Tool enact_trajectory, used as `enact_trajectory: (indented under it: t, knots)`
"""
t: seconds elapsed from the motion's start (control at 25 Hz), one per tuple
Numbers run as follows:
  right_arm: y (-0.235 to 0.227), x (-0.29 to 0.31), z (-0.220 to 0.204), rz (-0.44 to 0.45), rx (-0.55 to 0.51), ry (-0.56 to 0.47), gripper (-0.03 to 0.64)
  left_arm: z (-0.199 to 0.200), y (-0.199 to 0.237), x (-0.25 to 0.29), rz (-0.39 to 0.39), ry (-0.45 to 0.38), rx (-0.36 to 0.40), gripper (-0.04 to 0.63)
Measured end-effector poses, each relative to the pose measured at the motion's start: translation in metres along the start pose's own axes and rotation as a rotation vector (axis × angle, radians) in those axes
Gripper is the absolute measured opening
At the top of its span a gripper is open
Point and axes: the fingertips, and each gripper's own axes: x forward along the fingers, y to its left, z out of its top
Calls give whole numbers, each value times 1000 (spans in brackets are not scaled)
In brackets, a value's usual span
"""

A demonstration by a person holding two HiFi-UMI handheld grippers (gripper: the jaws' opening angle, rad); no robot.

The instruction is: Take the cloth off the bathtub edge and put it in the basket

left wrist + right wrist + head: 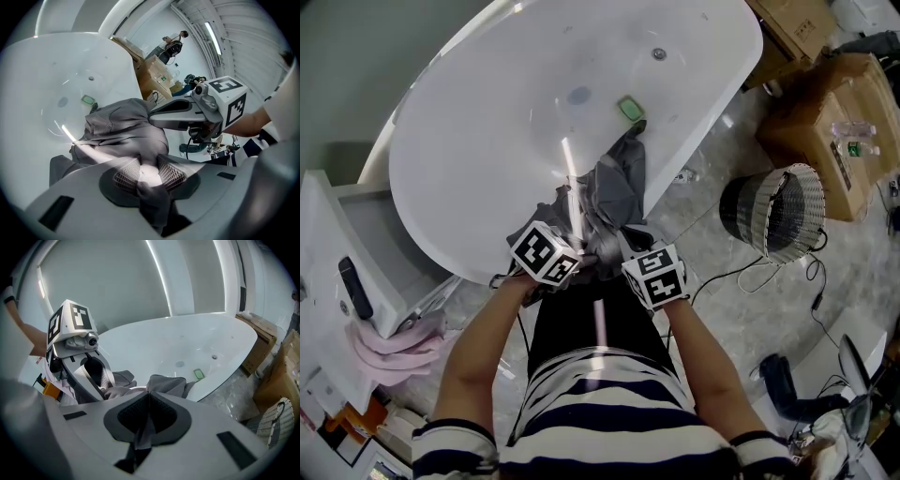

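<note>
A grey cloth (617, 184) hangs over the near rim of the white bathtub (487, 122), and part of it falls inside the tub. Both grippers meet at its lower end. My left gripper (581, 248) has a thick bunch of the cloth (126, 133) pressed between its pads (125, 174). My right gripper (614, 248) is shut on a thin fold of the cloth (164, 384), which runs down through the closed jaws. The wire basket (780, 212) lies on its side on the floor to the right, apart from both grippers.
A green bar (630, 108) lies inside the tub near the drain (659, 53). Cardboard boxes (830, 127) stand beyond the basket. A white cabinet (366, 253) with pink fabric (389, 345) is at the left. A black cable (759, 272) trails over the marble floor.
</note>
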Motion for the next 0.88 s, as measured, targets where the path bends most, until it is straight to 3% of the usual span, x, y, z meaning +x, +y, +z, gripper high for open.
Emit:
enact_trajectory:
  t: [0.16, 0.52, 0.88]
  knots:
    - [-1, -3, -1, 8, 4, -7, 32, 2, -3, -4, 42, -52, -12, 90]
    - [0, -17, -9, 19, 9, -41, 32, 11, -23, -20, 191, -167, 81, 80]
    - [-11, -51, 7, 27, 41, -207, 32, 40, -58, -53, 218, -333, 162, 78]
